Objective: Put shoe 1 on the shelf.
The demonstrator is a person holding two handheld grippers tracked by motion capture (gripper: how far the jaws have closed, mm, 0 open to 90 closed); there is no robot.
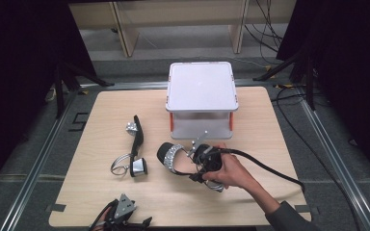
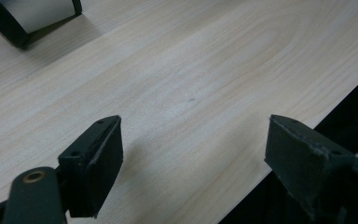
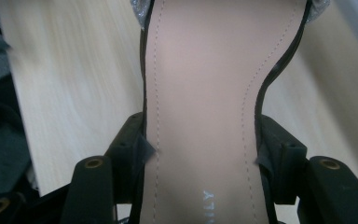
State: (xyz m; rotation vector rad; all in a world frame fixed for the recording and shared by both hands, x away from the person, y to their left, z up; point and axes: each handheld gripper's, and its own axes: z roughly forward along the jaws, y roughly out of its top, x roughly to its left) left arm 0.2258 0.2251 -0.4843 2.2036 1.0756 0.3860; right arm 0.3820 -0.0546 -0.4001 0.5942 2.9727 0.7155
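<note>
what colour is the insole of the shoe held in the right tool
Pale beige-pink insole with a black edge, clearest in the right gripper view.

- The table (image 1: 101, 192) is seen from high above, looking forward and down.
- The same table (image 2: 191, 70) is seen close by the left gripper view.
- A shoe (image 3: 205, 93) is seen very close by the right gripper view.

Right tongs (image 3: 200, 154) clamped, left tongs (image 2: 193, 154) wide apart, low

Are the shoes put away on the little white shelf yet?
Not yet. Both levels of the white shelf look bare. The right gripper has its jaws clamped across the waist of one sandal, so that one is in hand. The other sandal lies untouched on the table. The left gripper sits open with nothing between its jaws, so that shoe probably comes next.
</note>
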